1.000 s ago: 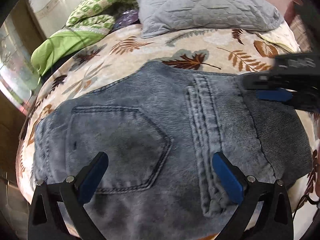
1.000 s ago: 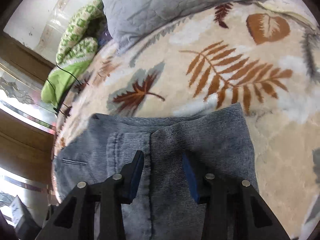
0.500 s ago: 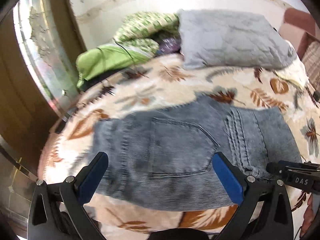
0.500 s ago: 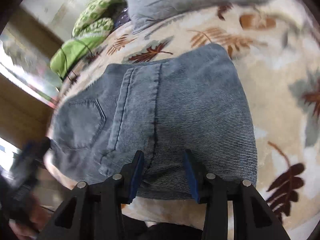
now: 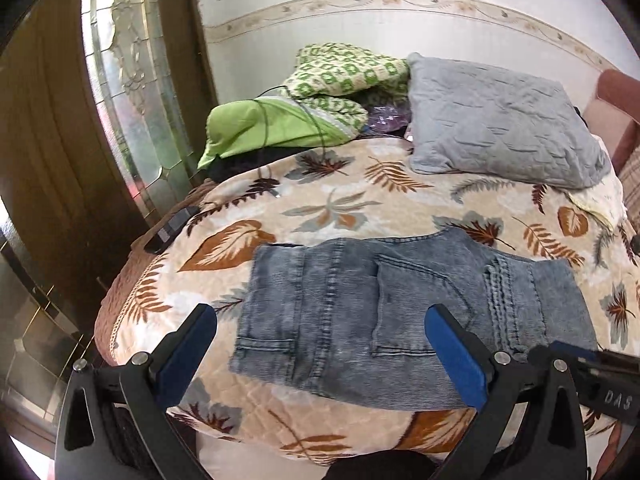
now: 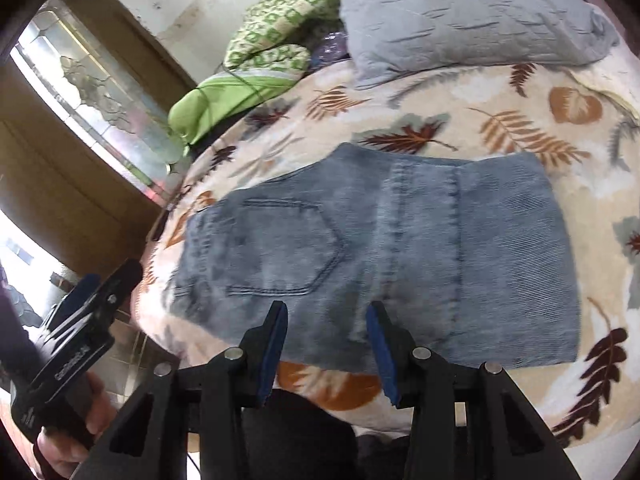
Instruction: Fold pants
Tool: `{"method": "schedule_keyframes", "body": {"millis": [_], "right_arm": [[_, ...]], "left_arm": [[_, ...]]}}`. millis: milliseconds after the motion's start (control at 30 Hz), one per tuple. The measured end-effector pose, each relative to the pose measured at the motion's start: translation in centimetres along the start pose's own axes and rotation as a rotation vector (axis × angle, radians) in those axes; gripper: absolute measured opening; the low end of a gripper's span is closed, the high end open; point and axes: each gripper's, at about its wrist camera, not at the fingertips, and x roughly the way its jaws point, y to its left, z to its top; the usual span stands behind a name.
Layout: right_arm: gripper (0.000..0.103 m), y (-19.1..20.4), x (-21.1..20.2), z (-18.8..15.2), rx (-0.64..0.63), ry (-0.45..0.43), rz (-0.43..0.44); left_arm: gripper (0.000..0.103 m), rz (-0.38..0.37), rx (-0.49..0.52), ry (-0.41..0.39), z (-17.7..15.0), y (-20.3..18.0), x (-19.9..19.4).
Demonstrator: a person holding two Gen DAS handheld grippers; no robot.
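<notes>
While the folded, faded blue denim pants (image 5: 404, 320) are laid flat on the leaf-print beige bedspread (image 5: 340, 208), at 12 o'clock of both tongs, left gripper (image 5: 320, 344) and right gripper (image 6: 327, 334) are held released, nothing grasped.

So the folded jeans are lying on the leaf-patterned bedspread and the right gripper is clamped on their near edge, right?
Not quite. The folded jeans do lie on the leaf-patterned bedspread, but the right gripper grips nothing: the right wrist view shows its pads apart, with no denim pinched between them.
</notes>
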Motion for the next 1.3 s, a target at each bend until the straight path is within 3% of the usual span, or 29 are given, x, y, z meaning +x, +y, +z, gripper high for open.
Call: {"method": "schedule_keyframes", "body": {"millis": [267, 600, 700, 1033, 1300], "right_arm": [[0.045, 3.5, 1.4, -1.1, -0.080, 0.018, 0.003], [0.045, 4.8, 2.5, -1.5, -0.130, 0.028, -0.029], [0.045, 4.8, 2.6, -1.6, -0.136, 0.029, -0.037], [0.045, 3.7, 4.2, -2.9, -0.128, 0.062, -0.053], [0.045, 3.2, 4.8, -3.7, -0.124, 0.085, -0.050]], "left_arm": [[0.103, 0.028, -0.046, 0.018, -0.4, 3.0, 0.9], [0.103, 0.060, -0.077, 0.054, -1.0, 5.8, 2.5], [0.103, 0.037, -0.076, 0.090, -1.7, 6.5, 3.4], [0.103, 0.080, -0.136, 0.240, -6.3, 11.2, 6.7], [0.103, -0.048, -0.239, 0.302, -7.2, 12.3, 7.8]]}}
